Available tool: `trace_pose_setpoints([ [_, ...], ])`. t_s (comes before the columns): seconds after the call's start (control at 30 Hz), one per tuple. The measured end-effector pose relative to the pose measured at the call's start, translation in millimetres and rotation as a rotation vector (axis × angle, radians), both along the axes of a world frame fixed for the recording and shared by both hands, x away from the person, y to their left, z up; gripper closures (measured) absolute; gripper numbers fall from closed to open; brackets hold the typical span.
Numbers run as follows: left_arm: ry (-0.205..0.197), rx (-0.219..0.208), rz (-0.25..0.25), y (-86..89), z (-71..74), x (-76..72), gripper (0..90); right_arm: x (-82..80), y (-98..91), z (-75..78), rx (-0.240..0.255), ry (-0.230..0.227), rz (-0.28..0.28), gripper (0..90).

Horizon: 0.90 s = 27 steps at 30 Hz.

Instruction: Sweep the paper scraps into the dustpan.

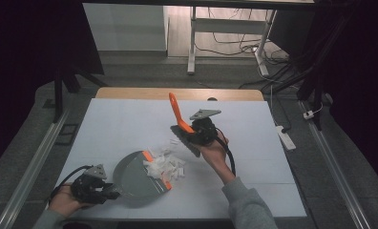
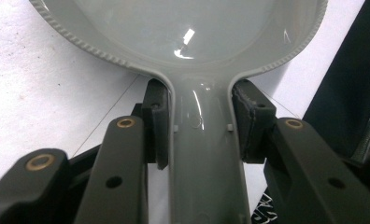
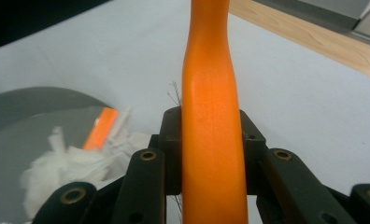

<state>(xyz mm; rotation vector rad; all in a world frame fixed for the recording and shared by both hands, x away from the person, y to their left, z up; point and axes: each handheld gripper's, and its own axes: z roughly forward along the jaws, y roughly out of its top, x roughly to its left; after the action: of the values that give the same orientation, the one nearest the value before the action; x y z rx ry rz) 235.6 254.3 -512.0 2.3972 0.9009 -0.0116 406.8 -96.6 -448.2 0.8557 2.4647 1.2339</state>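
On the near left part of the white table (image 1: 130,119), a grey dustpan (image 1: 135,179) lies flat with its orange-edged lip facing the middle of the table. White paper scraps (image 1: 164,164) are heaped across that lip, some inside the pan and some spilling onto the table just beyond it. The left claw (image 1: 111,193) is clamped on the dustpan's handle; in the left gripper view its two pads press the grey handle (image 2: 205,154) from both sides, with the pan's ribbed rim just ahead. Just past the scraps, the right claw (image 1: 193,131) is closed on the orange handle of a brush (image 1: 181,125), whose dark bristle head hangs tilted close above the table beside the paper, the handle slanting up and away. In the right gripper view the orange handle (image 3: 211,140) sits tight between the pads, with the pan and paper off to the left. I cannot make out any writing or brand.
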Motion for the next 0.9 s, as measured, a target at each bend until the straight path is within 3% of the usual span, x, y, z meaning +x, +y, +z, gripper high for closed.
trace_pose_setpoints([
  [0.47, -0.002, -0.001, -0.007, 0.8, -0.6, 0.4, 61.6, 30.0, 7.4, -21.3, -0.063, 0.046, -0.068, 70.6],
  [0.9, -0.003, -0.001, -0.003, 0.2, -0.6, 0.3, 61.6, 45.8, 21.7, -35.4, -0.128, 0.09, -0.071, 70.6],
])
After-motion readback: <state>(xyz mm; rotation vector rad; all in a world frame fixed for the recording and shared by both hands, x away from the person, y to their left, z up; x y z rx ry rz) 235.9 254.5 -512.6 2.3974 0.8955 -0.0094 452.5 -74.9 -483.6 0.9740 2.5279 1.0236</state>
